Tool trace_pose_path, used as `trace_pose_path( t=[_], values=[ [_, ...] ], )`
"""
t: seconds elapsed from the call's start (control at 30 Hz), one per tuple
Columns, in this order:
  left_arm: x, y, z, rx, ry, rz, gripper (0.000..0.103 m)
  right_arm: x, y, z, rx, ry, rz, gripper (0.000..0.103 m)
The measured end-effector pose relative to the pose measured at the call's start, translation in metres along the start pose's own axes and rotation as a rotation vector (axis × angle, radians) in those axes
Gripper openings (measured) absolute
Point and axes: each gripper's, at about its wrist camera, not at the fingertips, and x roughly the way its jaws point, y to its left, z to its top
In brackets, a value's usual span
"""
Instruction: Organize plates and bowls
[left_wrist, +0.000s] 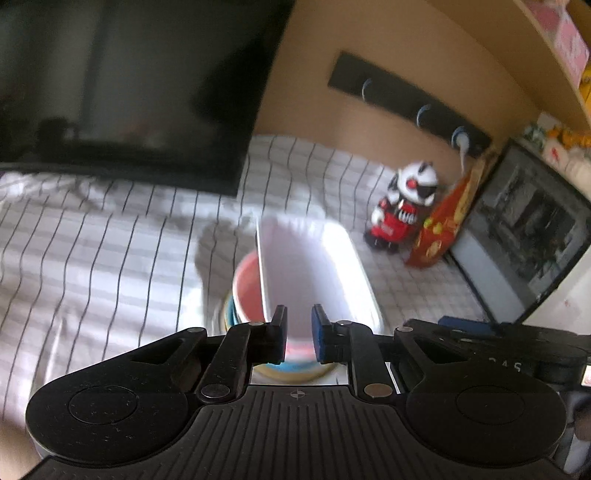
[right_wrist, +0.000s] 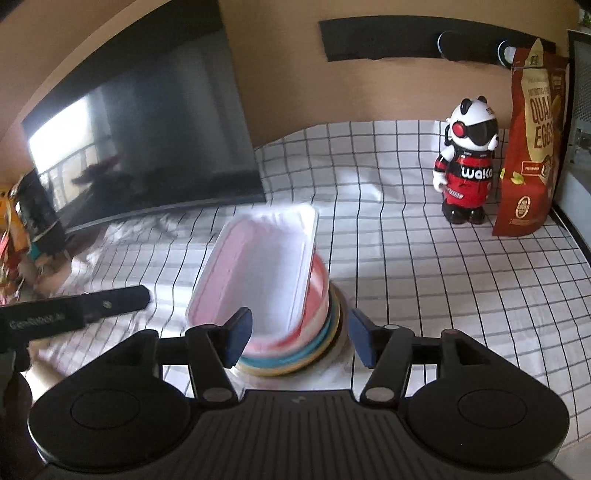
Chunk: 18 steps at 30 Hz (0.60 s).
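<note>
One white rectangular tray (right_wrist: 258, 273) tops one stack of round dishes (right_wrist: 317, 332), whose blurred rims show roughly four colours. One panda robot figurine (right_wrist: 466, 162) and one red snack pouch (right_wrist: 532, 147) stand at the checked cloth's (right_wrist: 424, 266) far right corner. One dark screen (right_wrist: 147, 147) occupies its far left edge.

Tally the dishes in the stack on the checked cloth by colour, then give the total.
White rectangular tray, tilted on top: 1
Red or pink round dish: 1
Blue round dish: 1
Yellow round dish: 1
Total: 4 visible in the blurred right wrist view; more may lie hidden below.
</note>
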Motion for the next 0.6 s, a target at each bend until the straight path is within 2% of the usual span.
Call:
trace_pose_path(
  t=[0.13,0.33,0.6],
  values=[
    [-0.011,-0.029,-0.037,0.021,0.021,0.087,0.018,-0.014,0.004,-0.034,-0.048,0.049,-0.001,0.060],
    [-0.028,-0.055,-0.080,0.036,0.043,0.164,0.017,-0.033,-0.001,-0.075,-0.040,0.090,0.009,0.060],
    [-0.042,-0.070,-0.103,0.036,0.064,0.155,0.017,-0.050,-0.002,-0.091,-0.034,0.085,0.028,0.060]
  ],
)
